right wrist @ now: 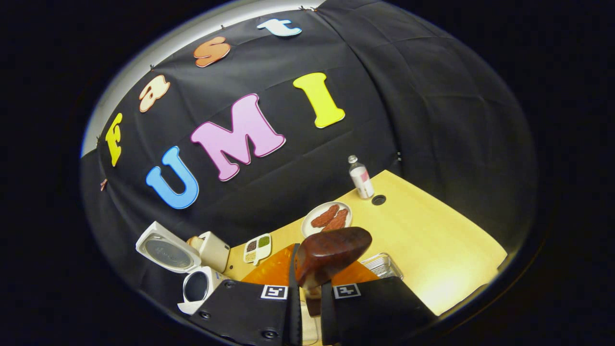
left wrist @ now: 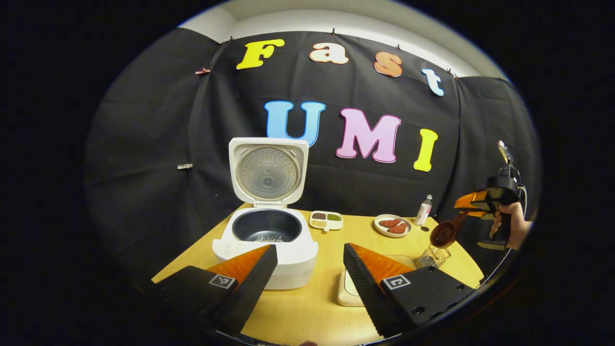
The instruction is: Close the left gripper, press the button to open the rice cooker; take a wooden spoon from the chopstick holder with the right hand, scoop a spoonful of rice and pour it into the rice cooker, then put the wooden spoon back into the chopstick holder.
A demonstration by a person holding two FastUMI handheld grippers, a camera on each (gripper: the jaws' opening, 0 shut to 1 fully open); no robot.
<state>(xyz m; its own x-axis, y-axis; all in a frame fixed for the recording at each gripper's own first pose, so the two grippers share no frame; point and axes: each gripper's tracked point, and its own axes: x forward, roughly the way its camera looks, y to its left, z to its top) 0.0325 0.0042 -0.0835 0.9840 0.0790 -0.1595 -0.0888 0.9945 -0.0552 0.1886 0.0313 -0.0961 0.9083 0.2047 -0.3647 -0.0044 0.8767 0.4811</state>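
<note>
The white rice cooker (left wrist: 269,247) stands open with its lid (left wrist: 268,170) upright, and a few pale grains lie in the dark pot. My left gripper (left wrist: 310,269) is open just in front of it, holding nothing. At the far right, my right gripper (left wrist: 468,207) is shut on the handle of the wooden spoon (left wrist: 444,233), which hangs above the wire chopstick holder (left wrist: 432,256). In the right gripper view, the spoon's bowl (right wrist: 331,254) juts out from my right gripper (right wrist: 307,288), with the holder (right wrist: 382,264) just beyond and the cooker (right wrist: 197,283) at lower left.
A white dish (left wrist: 347,288) sits partly hidden behind my left gripper's right finger. A small divided dish (left wrist: 326,220), a plate of red slices (left wrist: 392,225) and a small bottle (left wrist: 424,210) stand along the back of the wooden table (left wrist: 307,307). Black cloth walls surround it.
</note>
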